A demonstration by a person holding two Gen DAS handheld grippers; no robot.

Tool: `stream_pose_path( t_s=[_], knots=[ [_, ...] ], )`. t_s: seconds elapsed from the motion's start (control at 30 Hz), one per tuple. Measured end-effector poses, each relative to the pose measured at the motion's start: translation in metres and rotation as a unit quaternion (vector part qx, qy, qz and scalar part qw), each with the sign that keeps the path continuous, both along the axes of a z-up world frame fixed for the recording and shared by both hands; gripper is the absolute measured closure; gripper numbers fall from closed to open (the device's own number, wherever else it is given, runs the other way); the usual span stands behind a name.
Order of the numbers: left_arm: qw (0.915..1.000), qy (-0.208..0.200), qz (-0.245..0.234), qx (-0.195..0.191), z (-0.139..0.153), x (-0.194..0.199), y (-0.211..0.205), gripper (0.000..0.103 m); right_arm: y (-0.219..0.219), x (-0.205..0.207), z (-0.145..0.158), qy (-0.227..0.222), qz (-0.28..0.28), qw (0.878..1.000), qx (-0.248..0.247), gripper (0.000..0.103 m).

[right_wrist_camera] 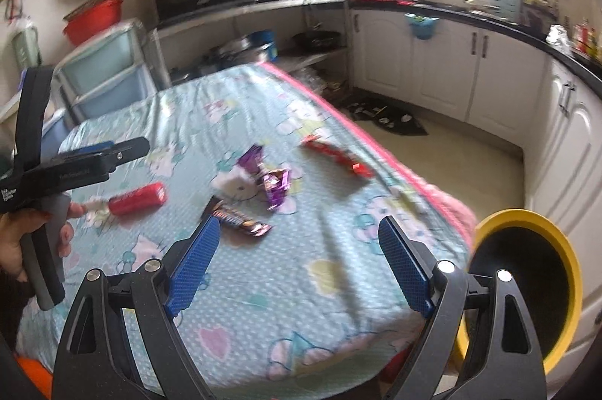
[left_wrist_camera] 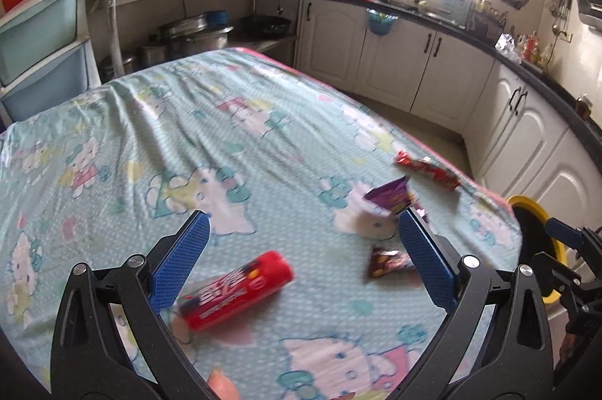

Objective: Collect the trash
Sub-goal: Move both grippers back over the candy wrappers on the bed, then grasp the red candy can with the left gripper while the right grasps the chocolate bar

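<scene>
1. Four pieces of trash on the worktop (left_wrist_camera: pixel 158 121), all on its patterned cloth: one red tube (left_wrist_camera: pixel 237 289), one purple wrapper (left_wrist_camera: pixel 391 199), one dark wrapper (left_wrist_camera: pixel 389 261), one red wrapper (left_wrist_camera: pixel 429 170).
2. Red tube lying on its side, nearest the left gripper (left_wrist_camera: pixel 301 268), just beside the left finger pad.
3. Purple and dark wrappers near each other (apart, not touching), toward the right finger of the left gripper.
4. Red wrapper farthest out, close to the worktop's pink edge.
5. Two grippers, both with fingers spread wide and nothing between the pads: left as above, right gripper (right_wrist_camera: pixel 299 264) over the near corner, dark wrapper just beyond its left fingertip.
6. One yellow bin (right_wrist_camera: pixel 526 287) (dark inside) beside the worktop's right edge, below its level.
7. One hand (right_wrist_camera: pixel 22 242) visible, around the left gripper's handle.
</scene>
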State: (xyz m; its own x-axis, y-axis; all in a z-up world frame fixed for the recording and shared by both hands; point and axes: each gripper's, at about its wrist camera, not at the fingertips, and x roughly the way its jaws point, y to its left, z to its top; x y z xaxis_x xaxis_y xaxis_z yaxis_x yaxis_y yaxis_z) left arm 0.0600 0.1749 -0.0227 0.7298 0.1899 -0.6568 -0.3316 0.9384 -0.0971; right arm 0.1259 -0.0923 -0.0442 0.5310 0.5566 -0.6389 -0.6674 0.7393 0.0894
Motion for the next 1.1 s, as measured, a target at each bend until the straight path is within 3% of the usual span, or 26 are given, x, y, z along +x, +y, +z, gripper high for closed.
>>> stream_pose_path(
  t_s=[0.13,0.4,0.77,0.97,1.1],
  knots=[
    [0.9998,0.021,-0.004,0.003,-0.012,-0.004,0.01,0.011,0.03,-0.001,-0.012,0.008,0.043,0.999,-0.025,0.021],
    [0.9963,0.075,-0.033,-0.025,-0.042,-0.004,0.027,0.011,0.083,0.009,-0.048,0.031,0.113,0.989,-0.087,0.034],
    [0.9896,0.121,-0.079,0.006,-0.067,0.004,0.03,0.011,0.117,0.031,-0.07,0.044,0.134,0.982,-0.125,0.064],
    [0.9865,0.136,-0.088,0.024,-0.074,0.004,0.024,0.027,0.112,0.032,-0.07,0.06,0.136,0.982,-0.114,0.09],
    [0.986,0.135,-0.094,0.025,-0.072,0.003,0.02,0.046,0.105,0.027,-0.07,0.068,0.133,0.983,-0.107,0.095]
  ],
)
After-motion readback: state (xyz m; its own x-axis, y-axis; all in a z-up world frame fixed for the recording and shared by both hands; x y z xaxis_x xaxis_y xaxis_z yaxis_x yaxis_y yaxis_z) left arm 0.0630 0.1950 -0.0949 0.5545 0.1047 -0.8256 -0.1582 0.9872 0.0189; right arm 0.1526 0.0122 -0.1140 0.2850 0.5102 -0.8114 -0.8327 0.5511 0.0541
